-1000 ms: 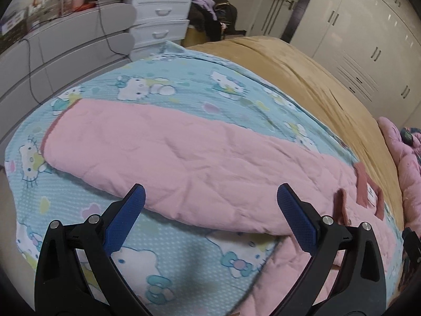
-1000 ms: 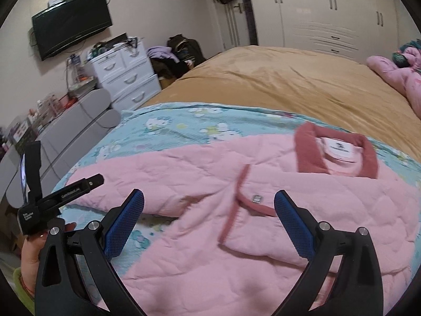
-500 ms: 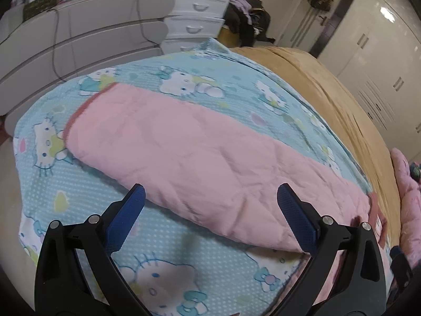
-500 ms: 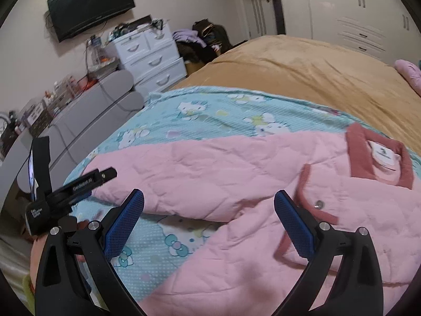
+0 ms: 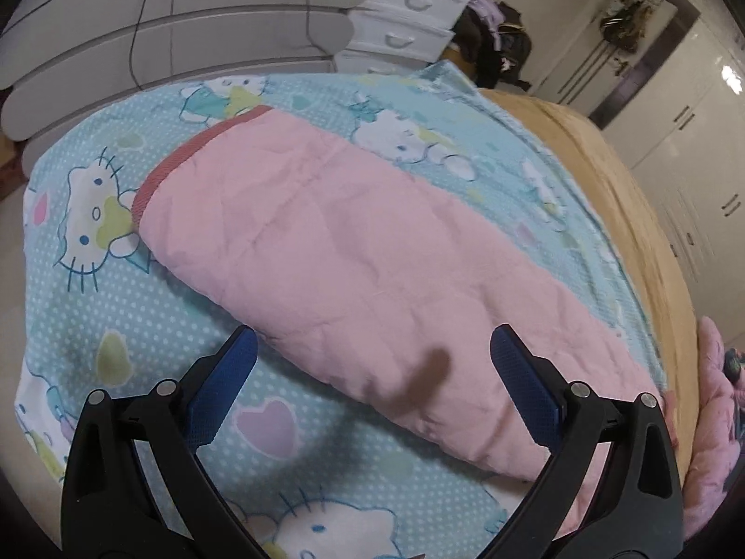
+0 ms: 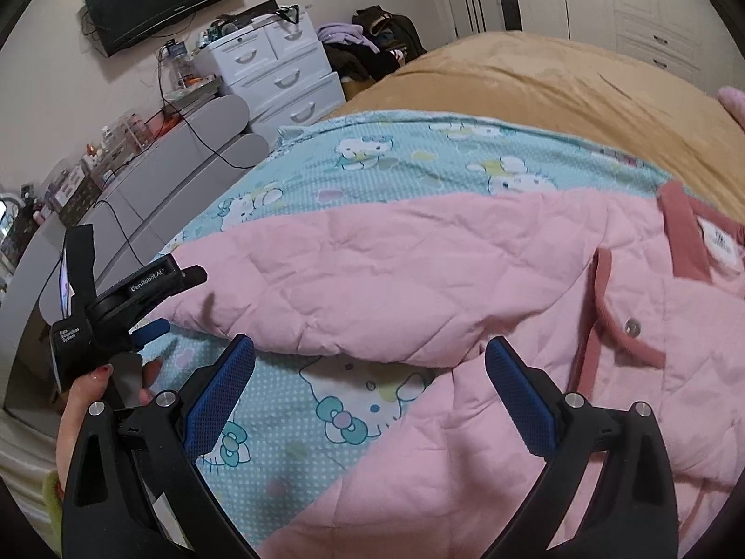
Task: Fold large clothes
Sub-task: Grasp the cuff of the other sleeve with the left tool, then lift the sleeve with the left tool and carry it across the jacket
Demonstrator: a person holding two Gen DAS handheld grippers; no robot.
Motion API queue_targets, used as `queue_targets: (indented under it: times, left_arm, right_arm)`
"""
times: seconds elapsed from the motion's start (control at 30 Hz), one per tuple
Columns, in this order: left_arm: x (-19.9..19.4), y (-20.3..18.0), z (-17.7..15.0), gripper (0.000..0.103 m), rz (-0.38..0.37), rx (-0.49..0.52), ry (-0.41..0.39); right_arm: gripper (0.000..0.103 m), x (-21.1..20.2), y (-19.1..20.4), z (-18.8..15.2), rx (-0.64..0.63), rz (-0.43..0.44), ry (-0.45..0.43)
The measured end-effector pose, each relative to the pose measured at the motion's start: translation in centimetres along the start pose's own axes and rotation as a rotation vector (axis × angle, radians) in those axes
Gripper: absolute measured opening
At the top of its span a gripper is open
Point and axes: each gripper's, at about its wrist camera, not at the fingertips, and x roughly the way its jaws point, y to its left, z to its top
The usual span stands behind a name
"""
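At the far left of the right wrist view, a hand (image 6: 88,400) grips the left gripper (image 6: 153,298) just off the foot edge of the bed, its dark body pointing toward the end of the pink sleeve (image 6: 326,289). In its own camera the left gripper (image 5: 372,363) has its blue-padded fingers (image 5: 223,391) spread wide with nothing between them, hovering over the lower edge of the sleeve (image 5: 354,270). The sleeve lies stretched flat across the cartoon-cat sheet (image 5: 139,316), its darker pink cuff (image 5: 186,158) toward the sheet's left end, near the grey curved cabinet (image 5: 186,32).

Moving right, the quilted pink jacket (image 6: 512,326) lies spread on the same teal sheet (image 6: 363,172), which covers the near part of the bed over a tan blanket (image 6: 535,79). The sleeve runs leftward from the jacket's body, and a patch of sheet shows between the sleeve and the body. The right gripper (image 6: 370,363) hangs above that patch, its fingers (image 6: 521,400) likewise held wide apart and holding nothing. Further right, a darker pink front placket with a snap button (image 6: 632,325) runs down the jacket, and the collar with its white label (image 6: 719,247) lies toward the right edge.
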Motion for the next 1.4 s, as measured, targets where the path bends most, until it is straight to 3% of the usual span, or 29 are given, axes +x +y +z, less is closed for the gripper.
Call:
queue_targets:
  times: [0.13, 0.23, 0.37, 0.43, 0.47, 0.5, 0.6, 0.7, 0.93, 1.23, 1.4]
  left_arm:
    - [1.9, 1.1, 0.3, 0.094, 0.014, -0.038, 0.029]
    - [3.1, 2.4, 0.7, 0.094, -0.017, -0.112, 0.026]
    - [3.7, 3.1, 1.6, 0.094, -0.040, -0.143, -0.032]
    - [3.3, 3.8, 1.9, 0.092, -0.102, -0.179, -0.076]
    - [3.2, 4.0, 2.0, 0.080, -0.119, -0.190, -0.095]
    - [3.0, 4.1, 2.1, 0.058, -0.117, -0.190, -0.111]
    - [1.9, 4.5, 2.2, 0.027, -0.151, -0.194, -0.164]
    - [-0.5, 3.8, 2.6, 0.014, -0.214, -0.165, -0.238]
    - [-7.7, -0.8, 2.7, 0.013, -0.288, -0.012, -0.396]
    - [-14.9, -7.4, 1.0, 0.012, -0.434, 0.153, -0.512]
    - [-16.8, -10.0, -0.9, 0.012, -0.489, 0.208, -0.516]
  right_arm:
    - [0.099, 0.3, -0.4, -0.2, 0.014, 0.009, 0.000]
    - [0.099, 0.6, -0.5, -0.3, 0.020, 0.015, 0.002]
    - [0.099, 0.8, -0.6, -0.6, 0.018, 0.018, -0.002]
    - [0.099, 0.8, -0.8, -0.9, 0.018, 0.018, 0.002]
    - [0.099, 0.8, -1.0, -1.1, 0.020, 0.018, 0.004]
    - [0.099, 0.7, -1.1, -1.3, 0.023, 0.016, 0.005]
    - [0.099, 0.2, -1.9, -1.8, 0.049, 0.027, 0.002]
    - [0.099, -0.9, -2.8, -2.4, 0.085, 0.048, -0.012]
    - [0.099, -4.9, -5.3, -3.1, 0.131, 0.013, -0.070]
    - [0.099, -9.6, -9.7, -4.6, 0.212, -0.036, -0.122]
    - [0.099, -12.4, -11.9, -6.2, 0.249, -0.060, -0.143]
